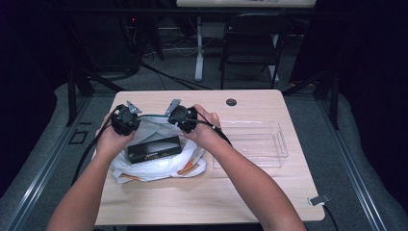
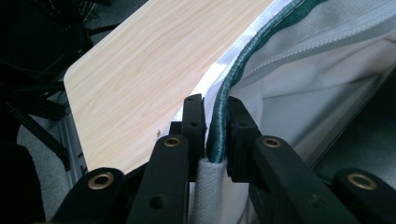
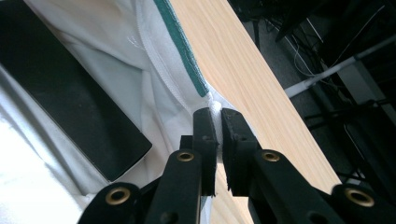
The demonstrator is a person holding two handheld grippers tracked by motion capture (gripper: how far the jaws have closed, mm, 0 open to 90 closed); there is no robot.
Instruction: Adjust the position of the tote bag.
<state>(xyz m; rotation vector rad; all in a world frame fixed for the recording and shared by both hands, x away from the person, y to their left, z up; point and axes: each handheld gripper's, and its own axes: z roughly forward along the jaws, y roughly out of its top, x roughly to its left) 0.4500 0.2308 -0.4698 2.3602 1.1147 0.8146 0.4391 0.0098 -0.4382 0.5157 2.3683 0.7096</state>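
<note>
- White fabric bag with a green-trimmed rim point(image 1: 159, 163): lies on the pale wood-grain table point(image 1: 202, 202), toward its left half, mouth held open on the bag's far side.
- Left gripper point(image 1: 126, 120): at the bag's far left rim. Left gripper view: black jaws nearly closed, pinching the green-edged hem point(image 2: 219, 135) and a white webbing strip point(image 2: 205, 186) of the bag between the pads.
- Right gripper point(image 1: 183, 118): at the bag's far right rim, near the left gripper but apart from it. Right gripper view: jaws almost together, clamped on a bunched fold of the bag's white cloth point(image 3: 215, 112) just where the green trim point(image 3: 180, 46) ends.
- Rim stretch between the two grippers reads taut in the high view.
- Flat black rectangular box point(image 1: 154, 150): rests in the bag's open mouth, nearer the person than both grippers; its dark face shows in the right gripper view point(image 3: 70, 107), against the white lining.
- Orange patches point(image 1: 185, 168) at the bag's near edge; cannot tell what they are.
- Clear plastic rectangular tray point(image 1: 281, 149): on the table just right of the bag, beside the person's right forearm.
- Small dark round disc point(image 1: 231, 102): in the tabletop beyond the bag, to its right.
</note>
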